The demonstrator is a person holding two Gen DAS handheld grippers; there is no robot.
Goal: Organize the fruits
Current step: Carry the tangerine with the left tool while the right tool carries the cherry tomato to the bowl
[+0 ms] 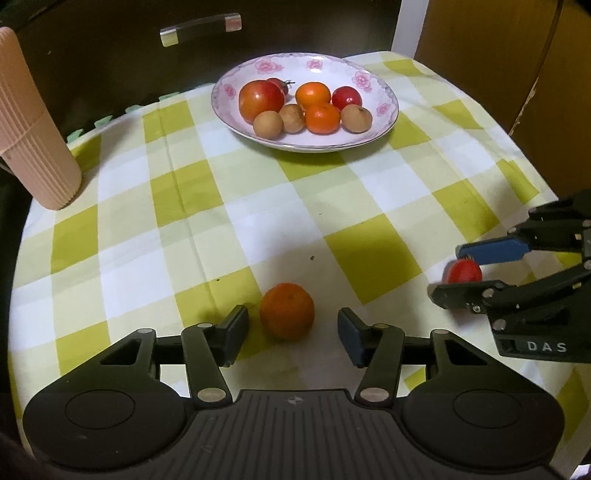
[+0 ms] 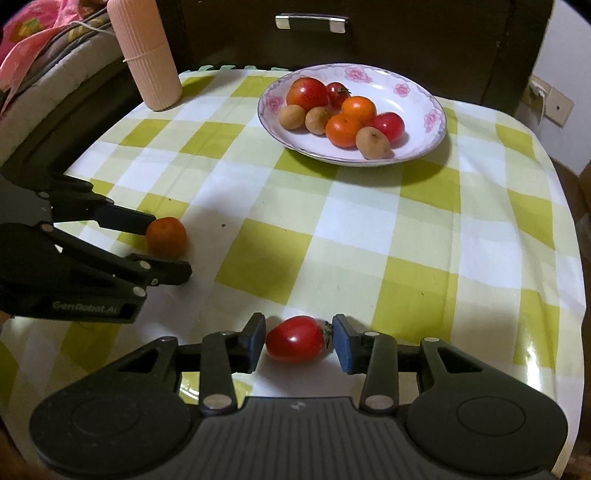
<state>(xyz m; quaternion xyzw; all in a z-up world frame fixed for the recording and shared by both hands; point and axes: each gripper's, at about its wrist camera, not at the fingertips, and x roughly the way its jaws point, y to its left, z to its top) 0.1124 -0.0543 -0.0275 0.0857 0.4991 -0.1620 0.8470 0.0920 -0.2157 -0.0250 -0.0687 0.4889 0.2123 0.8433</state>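
Note:
A small orange (image 1: 287, 311) lies on the green-checked cloth between the fingers of my left gripper (image 1: 291, 321), which is open with a gap on each side of the fruit. A red tomato (image 2: 294, 338) rests on the cloth between the pads of my right gripper (image 2: 299, 332). Those pads stand close beside it without squeezing, and its stem faces the right pad. The flowered plate (image 1: 332, 66) at the back holds tomatoes, oranges and brown fruits. The right wrist view shows the left gripper (image 2: 168, 247) around the orange (image 2: 166, 236). In the left wrist view, the right gripper (image 1: 450, 274) flanks the tomato (image 1: 464, 271).
A ribbed pink cup (image 1: 33, 129) stands at the back left corner of the table, also seen as the cup (image 2: 147, 55). A dark cabinet with a metal handle (image 2: 310, 22) is behind the plate (image 2: 417, 122). The cloth drops off at the table's edges.

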